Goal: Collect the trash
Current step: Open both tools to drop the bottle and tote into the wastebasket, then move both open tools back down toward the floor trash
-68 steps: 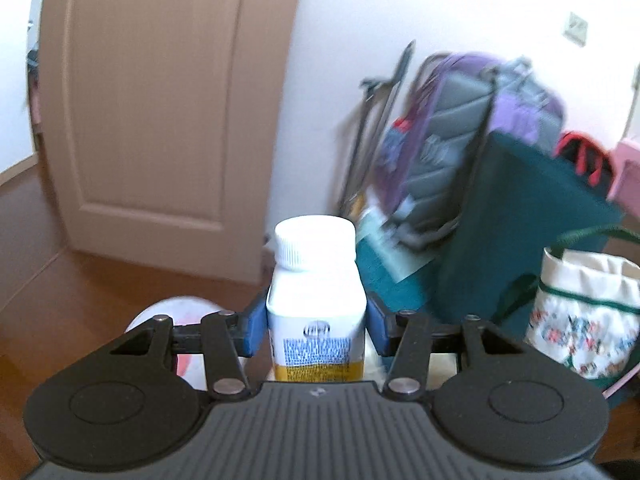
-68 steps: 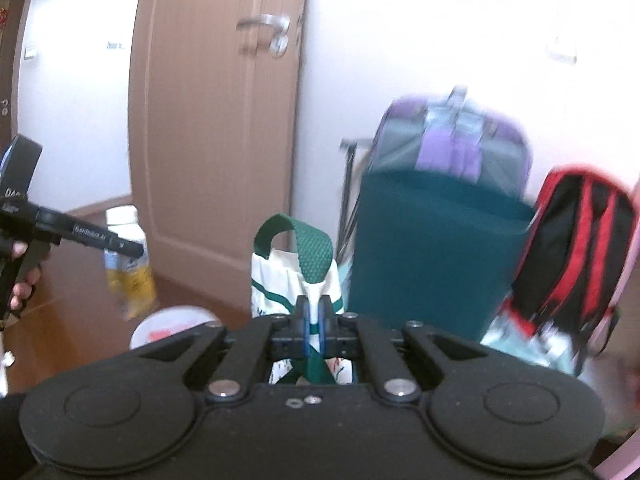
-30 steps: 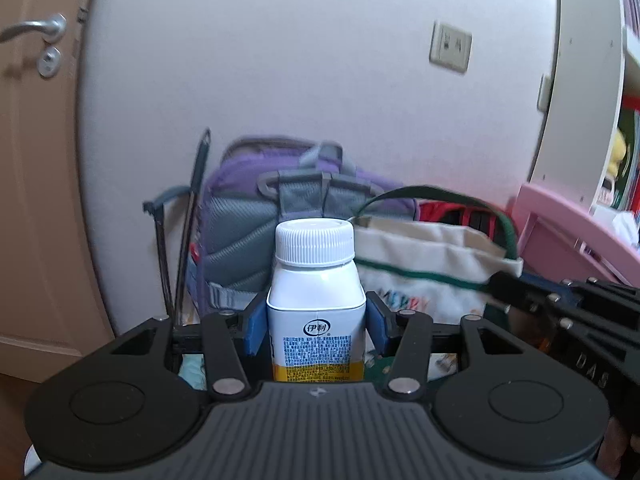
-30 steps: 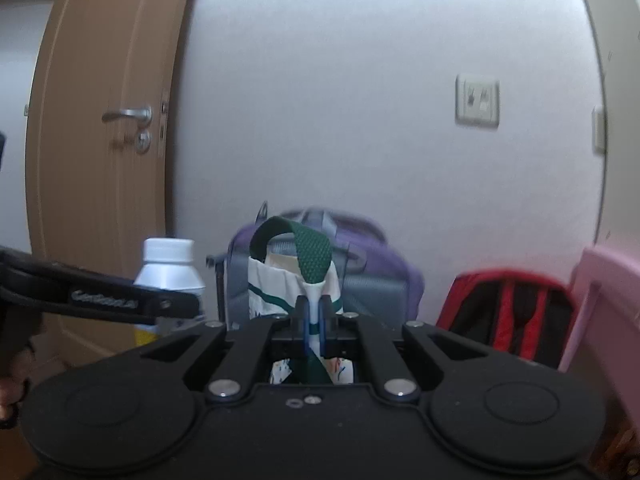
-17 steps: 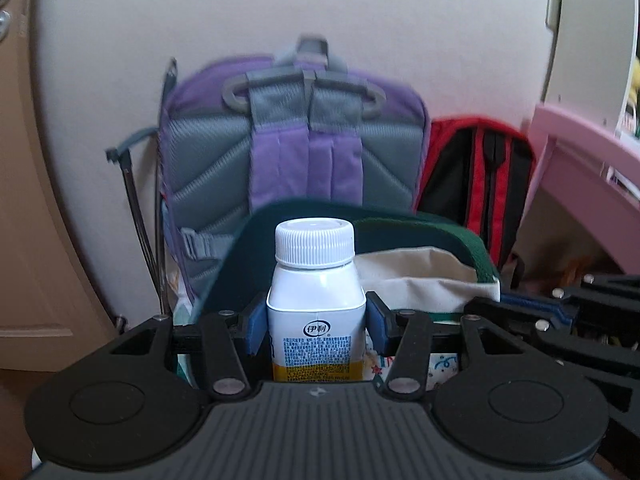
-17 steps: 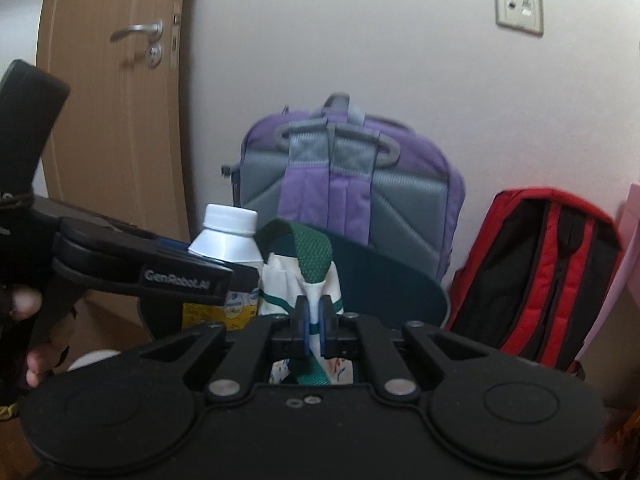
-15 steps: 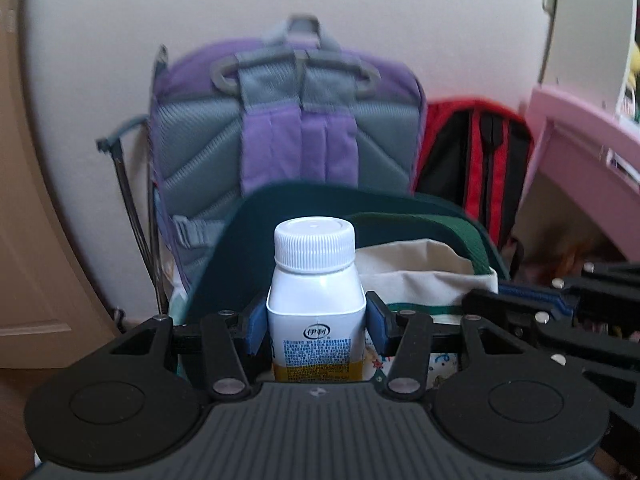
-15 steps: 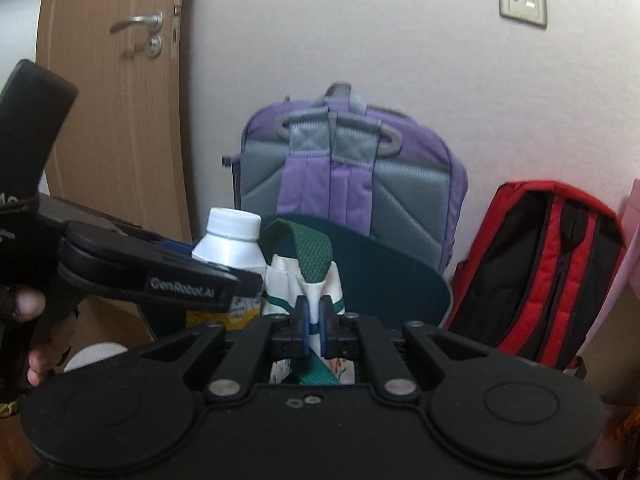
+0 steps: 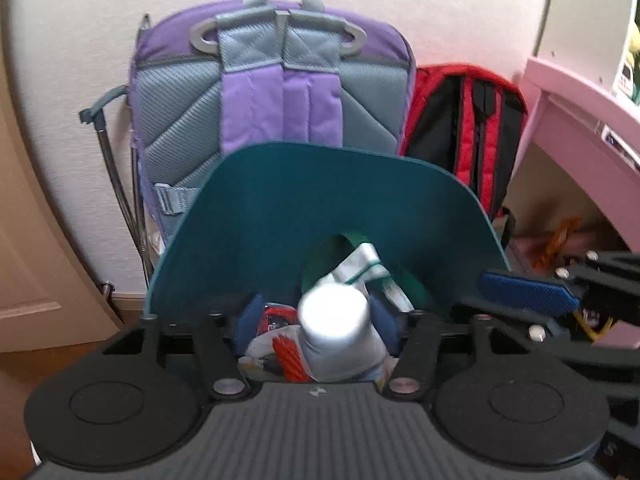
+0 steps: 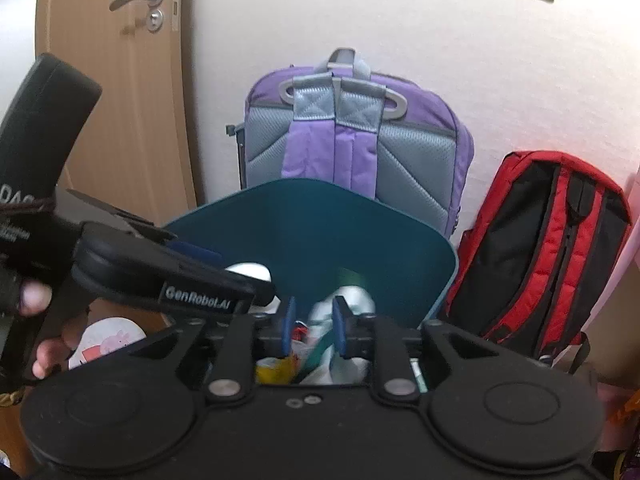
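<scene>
Now both tools hang over the teal bin (image 9: 320,200), jaws opening. Blurred, the white bottle (image 9: 340,332) sits loose between the left tool's (image 9: 316,330) spread pads; the cloth bag (image 10: 340,320) lies between the right tool's (image 10: 310,326) parted pads.

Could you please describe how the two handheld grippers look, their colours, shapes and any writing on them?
Both are matte black plastic. The left gripper has a ribbed grey-black top, two round discs, silver pivot bolts and blue-padded fingers. The right gripper has a smooth black top, the same discs and bolts, and narrow blue fingers. In the right wrist view, white lettering "GenRobot.AI" marks the left one's side.
</scene>
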